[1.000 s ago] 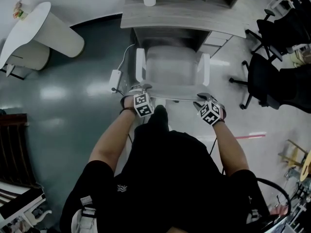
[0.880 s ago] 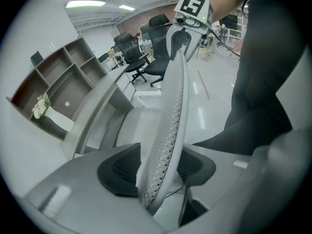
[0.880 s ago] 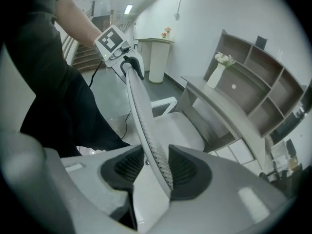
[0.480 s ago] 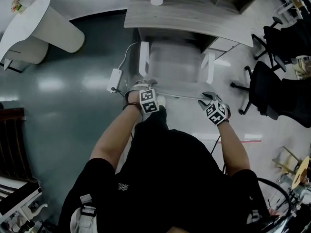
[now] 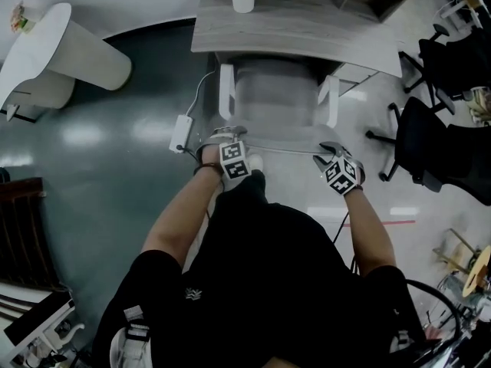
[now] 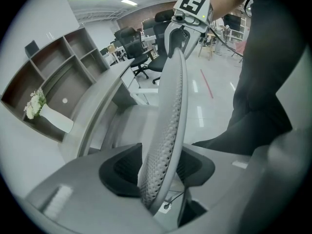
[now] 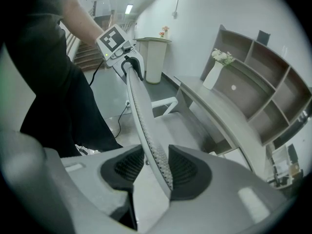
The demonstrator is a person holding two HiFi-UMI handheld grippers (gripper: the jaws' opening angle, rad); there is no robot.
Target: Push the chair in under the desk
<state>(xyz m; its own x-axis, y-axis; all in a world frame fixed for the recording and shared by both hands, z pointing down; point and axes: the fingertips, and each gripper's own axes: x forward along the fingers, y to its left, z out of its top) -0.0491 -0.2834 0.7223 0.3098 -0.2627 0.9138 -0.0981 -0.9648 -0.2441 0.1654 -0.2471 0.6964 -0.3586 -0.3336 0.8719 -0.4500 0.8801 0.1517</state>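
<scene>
Left gripper jaws closing on top edge of white mesh-back office chair, pads against backrest. Right gripper clamps same edge at other corner. Chair faces grey wood-grain desk, seat front under desktop, backrest edge running left-right. Bare forearms stretched forward, roughly parallel. Gripper views show pad contact, which head view hides; only head view shows white box with cable on floor beside chair.

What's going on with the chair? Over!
Left fingers closing on backrest, right fingers gripping it too. Chair partway under desk. Nothing visible blocking it. Over.
</scene>
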